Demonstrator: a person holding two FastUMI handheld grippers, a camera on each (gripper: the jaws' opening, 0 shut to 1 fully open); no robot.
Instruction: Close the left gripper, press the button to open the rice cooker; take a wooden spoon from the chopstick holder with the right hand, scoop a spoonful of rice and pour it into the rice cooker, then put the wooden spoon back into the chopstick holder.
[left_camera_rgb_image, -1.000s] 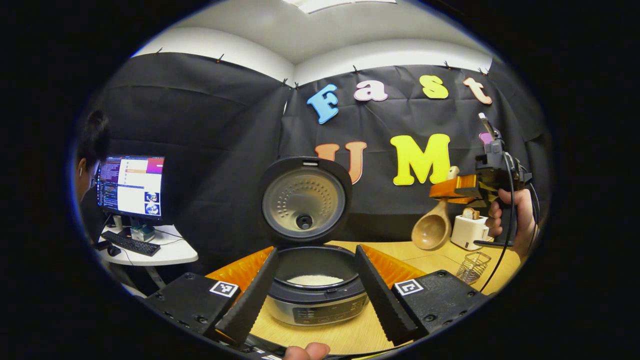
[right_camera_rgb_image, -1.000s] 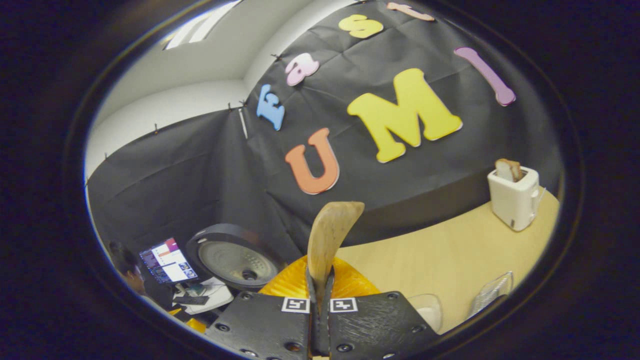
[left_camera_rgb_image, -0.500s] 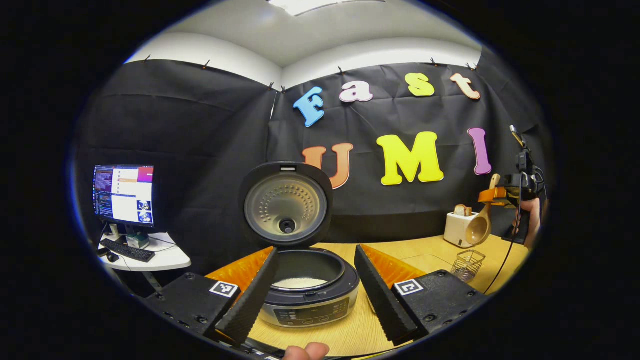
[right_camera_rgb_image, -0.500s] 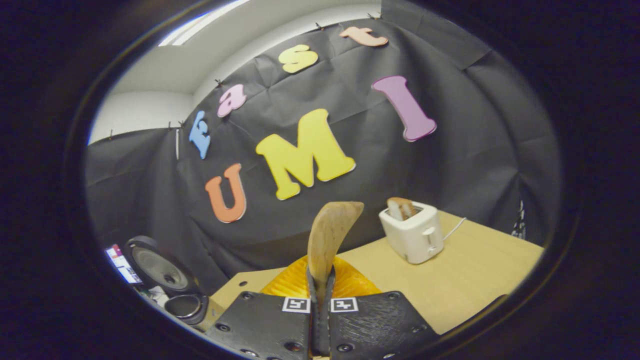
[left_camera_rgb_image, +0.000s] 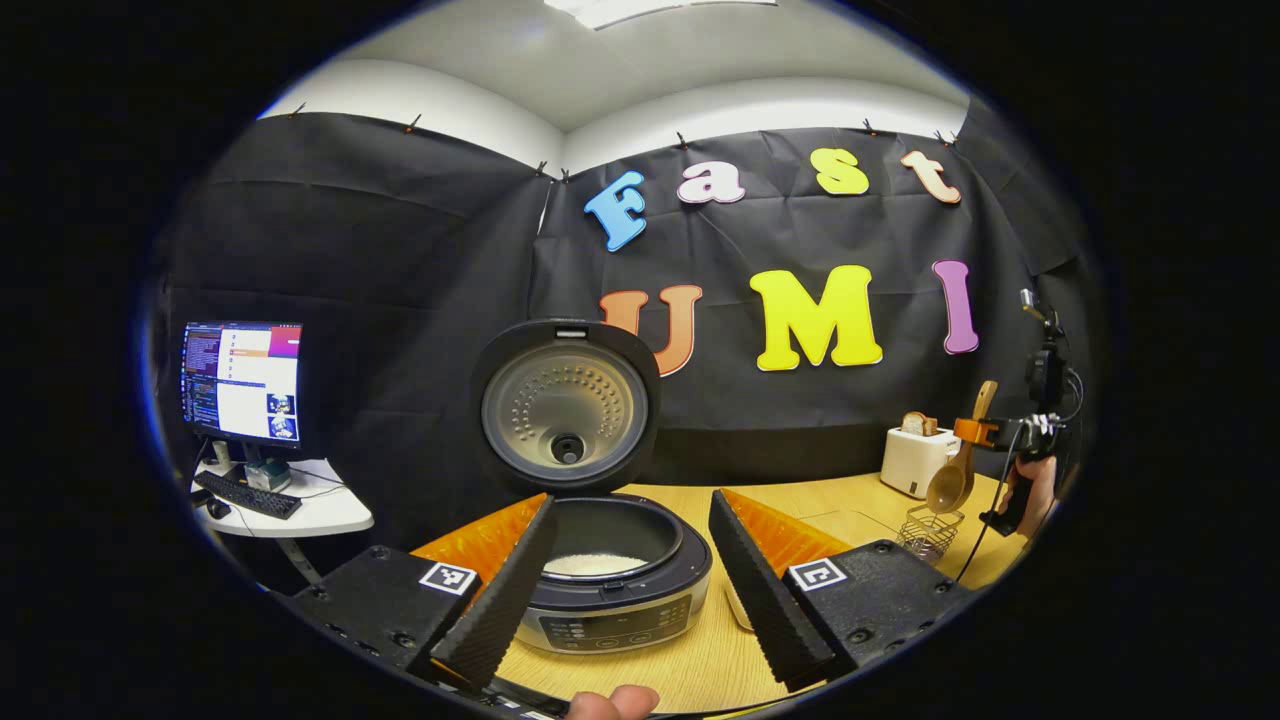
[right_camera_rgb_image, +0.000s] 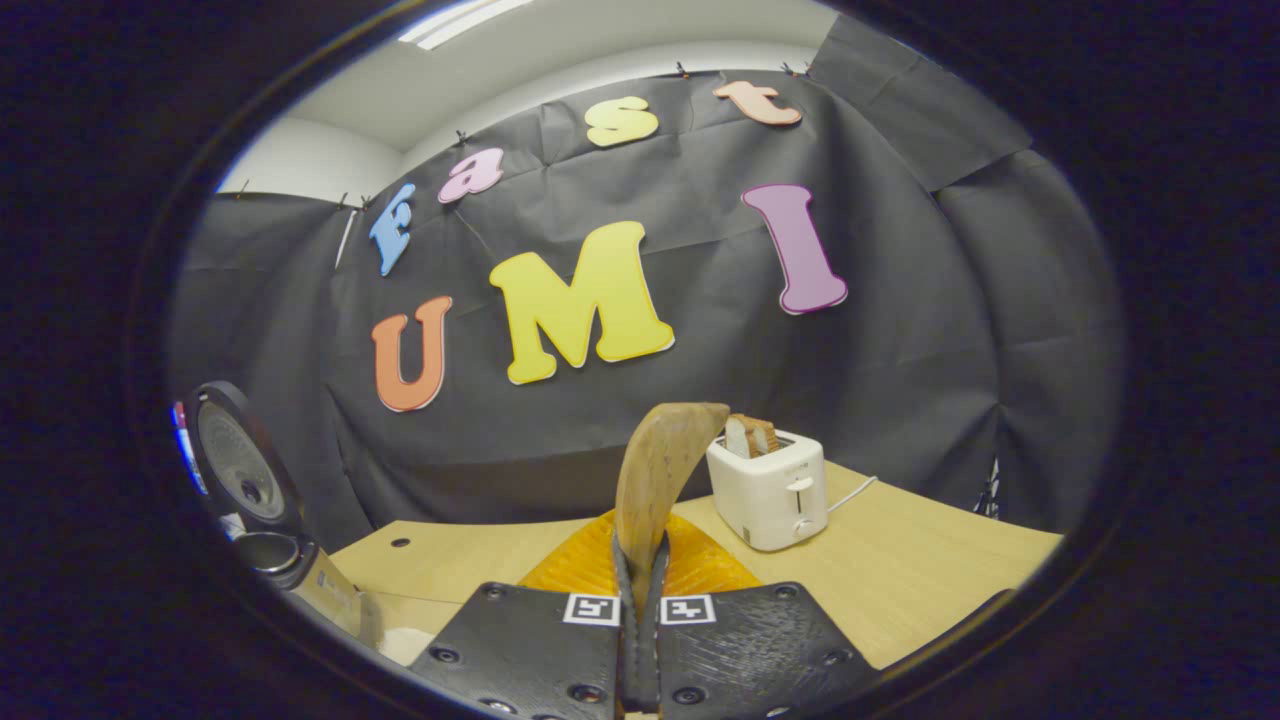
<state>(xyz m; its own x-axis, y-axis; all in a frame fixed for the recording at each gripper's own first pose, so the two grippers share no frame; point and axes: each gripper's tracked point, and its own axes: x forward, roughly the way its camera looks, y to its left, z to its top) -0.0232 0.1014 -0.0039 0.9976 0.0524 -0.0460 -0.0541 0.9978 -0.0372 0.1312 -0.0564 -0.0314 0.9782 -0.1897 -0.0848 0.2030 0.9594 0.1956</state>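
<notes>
Wooden spoon (right_camera_rgb_image: 655, 480): clamped by its handle in the closed jaws of the right gripper (right_camera_rgb_image: 640, 640), bowl hanging above the wire chopstick holder (left_camera_rgb_image: 927, 533) at 3 o'clock in the left gripper view. Left gripper (left_camera_rgb_image: 630, 590): jaws wide apart, framing the lid-up rice cooker (left_camera_rgb_image: 610, 575) with rice inside. Pale wooden bench (right_camera_rgb_image: 930, 580); white toaster (right_camera_rgb_image: 768, 490) at the black cloth wall.

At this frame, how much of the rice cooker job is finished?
Done: the rice cooker stands open, lid up, with rice in its pot. In hand: the right gripper clamps the wooden spoon, bowl down just above the chopstick holder. Left: lower the spoon into the holder and release. The left gripper is open.
</notes>
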